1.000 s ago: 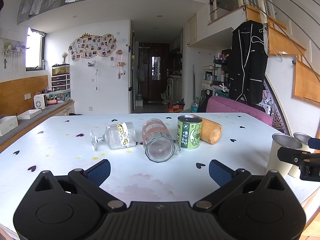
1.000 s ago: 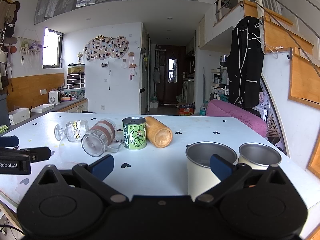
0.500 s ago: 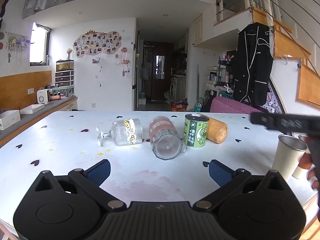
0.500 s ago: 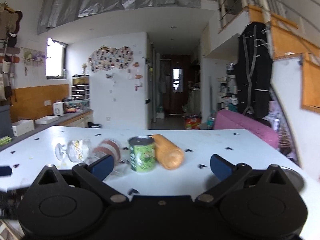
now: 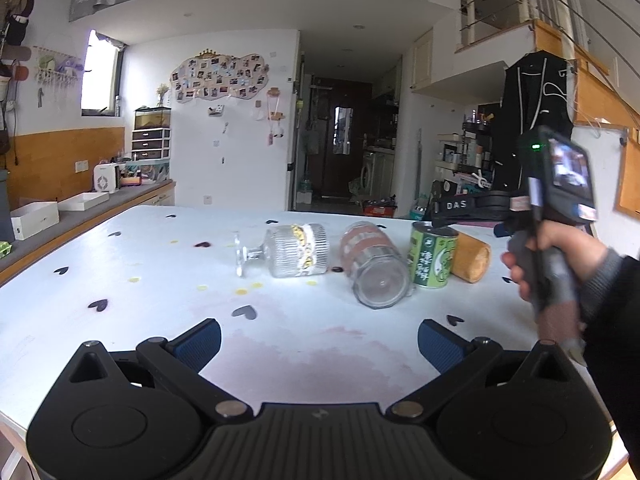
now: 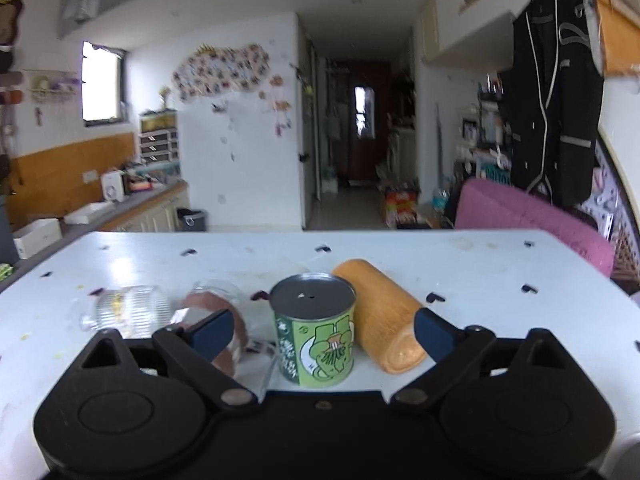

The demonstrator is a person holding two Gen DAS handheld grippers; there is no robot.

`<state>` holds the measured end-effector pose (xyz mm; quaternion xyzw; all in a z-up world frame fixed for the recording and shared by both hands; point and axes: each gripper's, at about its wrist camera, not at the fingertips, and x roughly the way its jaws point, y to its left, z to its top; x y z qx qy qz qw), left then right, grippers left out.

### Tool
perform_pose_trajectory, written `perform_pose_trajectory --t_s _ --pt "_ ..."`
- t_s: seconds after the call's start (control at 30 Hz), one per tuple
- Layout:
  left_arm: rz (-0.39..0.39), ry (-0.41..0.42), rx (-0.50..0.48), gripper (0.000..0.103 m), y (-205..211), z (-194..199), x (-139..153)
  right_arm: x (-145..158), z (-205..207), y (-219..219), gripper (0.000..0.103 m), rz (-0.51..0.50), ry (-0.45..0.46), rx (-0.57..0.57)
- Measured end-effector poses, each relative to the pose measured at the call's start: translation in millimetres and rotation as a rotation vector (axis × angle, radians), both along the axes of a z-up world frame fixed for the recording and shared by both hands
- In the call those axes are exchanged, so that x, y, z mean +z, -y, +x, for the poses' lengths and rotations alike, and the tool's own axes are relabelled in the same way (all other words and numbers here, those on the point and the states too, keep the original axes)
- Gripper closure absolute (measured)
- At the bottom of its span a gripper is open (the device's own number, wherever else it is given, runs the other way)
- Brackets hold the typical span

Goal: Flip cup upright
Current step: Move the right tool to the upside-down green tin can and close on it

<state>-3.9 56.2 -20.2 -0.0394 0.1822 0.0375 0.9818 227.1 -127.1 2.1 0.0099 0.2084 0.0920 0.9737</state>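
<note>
While both grippers hang over the white table, nothing is grasped. Left gripper has its jaws spread wide, empty, over bare tabletop near the front edge. Right gripper also has jaws released, empty; the green can stands upright between and just beyond its fingers, not touched as far as can be told.

Four things lie in a row mid-table. Stemmed glass cup lies on its side, foot pointing left, ribbed bowl with a yellow-patterned band. Just right of it a clear glass with a pinkish band also lies on its side, one end facing the left camera. Green can stands touching or just beside that glass. An orange-tan cylinder lies on its side behind and right of the can, close against it.

In the left view, the person's right hand grips the right gripper's handle at the right edge.
</note>
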Motion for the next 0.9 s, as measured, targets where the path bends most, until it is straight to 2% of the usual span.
perform_pose_trajectory --t_s 0.2,0.4,0.5,0.63,0.9 --pt "-0.014 -0.019 0.027 0.0 -15.3 0.8 -5.7 -15.1 49.2 -13.0 0.007 0.041 -0.091 -0.056" --pt "-0.023 -0.026 0.041 0.0 -19.6 2.5 -7.6 -25.8 79.4 -32.5 0.008 -0.029 -0.114 -0.09" --pt "-0.024 -0.024 0.045 0.0 -21.6 0.8 -6.8 -32.1 84.4 -40.0 0.013 -0.061 -0.114 -0.093" --pt "-0.026 -0.025 0.047 0.0 -19.0 0.8 -5.6 -37.3 90.6 -38.9 0.029 -0.041 -0.132 -0.075" --pt "-0.035 -0.033 0.012 0.0 -11.2 5.6 -7.8 -35.4 58.4 -28.3 0.029 -0.053 -0.131 -0.025"
